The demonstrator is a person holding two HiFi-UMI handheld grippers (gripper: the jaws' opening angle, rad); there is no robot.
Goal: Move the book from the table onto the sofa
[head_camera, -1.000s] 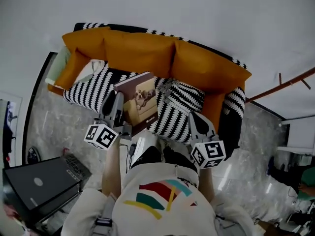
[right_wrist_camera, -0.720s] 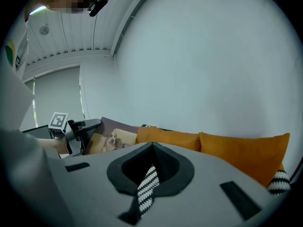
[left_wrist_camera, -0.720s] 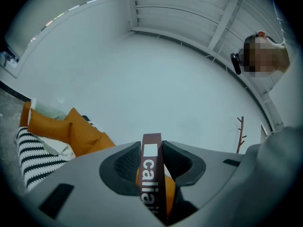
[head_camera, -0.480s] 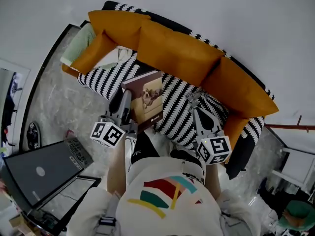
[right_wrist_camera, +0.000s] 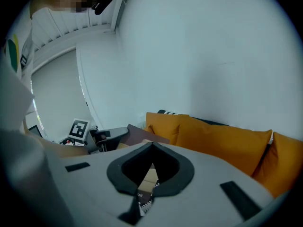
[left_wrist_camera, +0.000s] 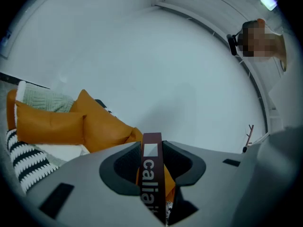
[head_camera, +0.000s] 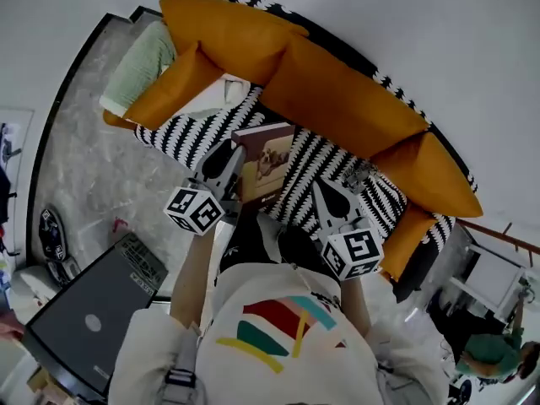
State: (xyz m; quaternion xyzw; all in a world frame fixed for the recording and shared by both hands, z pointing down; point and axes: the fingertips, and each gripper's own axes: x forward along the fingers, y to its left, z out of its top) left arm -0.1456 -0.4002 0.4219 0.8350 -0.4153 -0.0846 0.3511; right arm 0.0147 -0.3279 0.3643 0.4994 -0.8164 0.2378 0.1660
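The left hand-held gripper [head_camera: 230, 155] squeezes the book [head_camera: 270, 163], with the sofa [head_camera: 337, 99] just below it. The right hand-held gripper [head_camera: 323, 190] is closed and empty. Next, lower the book and let go.

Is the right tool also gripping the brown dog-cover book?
No: the right tool is shut and empty; the left tool alone clamps the brown dog-cover book.

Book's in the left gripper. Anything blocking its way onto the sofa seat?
Nothing visible. The left gripper holds the book right over a bare stretch of the striped seat. The orange cushions sit behind that spot, not on it.
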